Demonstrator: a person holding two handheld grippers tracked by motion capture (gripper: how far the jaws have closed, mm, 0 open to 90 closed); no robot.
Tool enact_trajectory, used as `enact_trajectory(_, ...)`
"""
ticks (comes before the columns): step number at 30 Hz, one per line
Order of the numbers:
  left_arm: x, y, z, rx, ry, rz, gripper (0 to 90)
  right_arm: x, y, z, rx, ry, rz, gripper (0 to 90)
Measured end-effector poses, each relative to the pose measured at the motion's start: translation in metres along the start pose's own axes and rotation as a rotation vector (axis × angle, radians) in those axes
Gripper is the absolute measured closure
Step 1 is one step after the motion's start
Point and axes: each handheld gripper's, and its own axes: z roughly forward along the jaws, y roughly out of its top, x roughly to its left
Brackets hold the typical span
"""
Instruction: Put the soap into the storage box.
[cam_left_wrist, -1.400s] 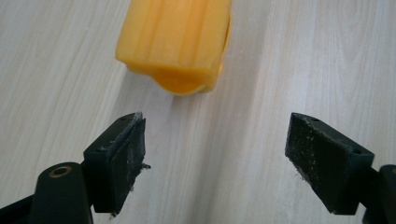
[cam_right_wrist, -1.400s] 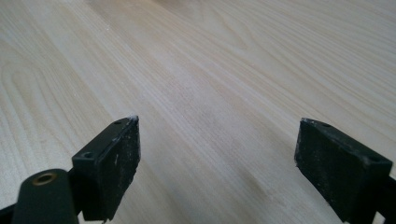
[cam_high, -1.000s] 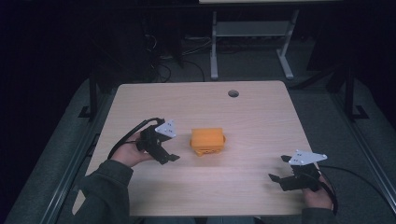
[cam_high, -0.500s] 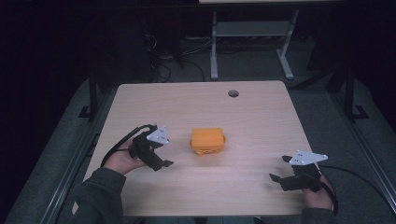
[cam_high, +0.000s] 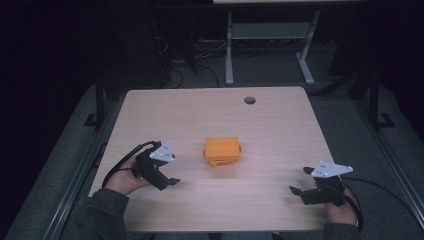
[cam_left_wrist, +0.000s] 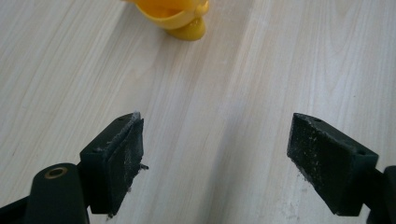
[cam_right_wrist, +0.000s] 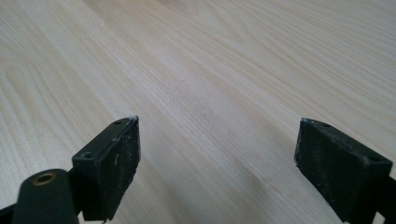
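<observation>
The orange plastic block (cam_high: 222, 151), boxy with a flanged, rounded rim, is sitting near the middle of the pale wood-grain table (cam_high: 270, 125), and its glossy yellow-orange edge (cam_left_wrist: 177, 16) is peeking in at the top of the left gripper view. No writing is readable on it. The left gripper (cam_high: 170, 182) is hovering just beside it on the left, jaws spread wide, dusty black pads (cam_left_wrist: 126, 154) gripping nothing. The right gripper (cam_high: 296, 191) is sitting well apart near the right front corner, its jaws gaping wide too, over bare wood
</observation>
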Motion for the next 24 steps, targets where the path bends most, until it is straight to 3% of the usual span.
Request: enact_trajectory(24, -0.012, -0.031, 0.001, -0.003, 0.015, -0.043, 18.1, 0.002, 0.0, -0.001, 0.003, -0.012, 0.005, 13.7)
